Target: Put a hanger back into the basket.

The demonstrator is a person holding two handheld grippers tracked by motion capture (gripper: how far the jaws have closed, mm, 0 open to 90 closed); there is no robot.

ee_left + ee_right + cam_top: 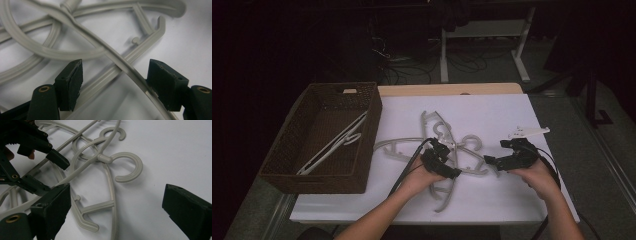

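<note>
White cloth covers the desk, and the tangled grey hangers at its middle serve as landmark. Nearest, over the pile, the left hand-held gripper is spread astride one hanger arm, not pinching yet. Right of the pile, the right hand-held gripper gapes empty. Left of it, the wicker basket holds one white hanger; most remain to move, I'd judge.

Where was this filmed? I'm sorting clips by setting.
Probably a lab or workshop, not a home: a white-covered table under a fixed camera, loose cables on the floor behind, and another desk's frame.
</note>
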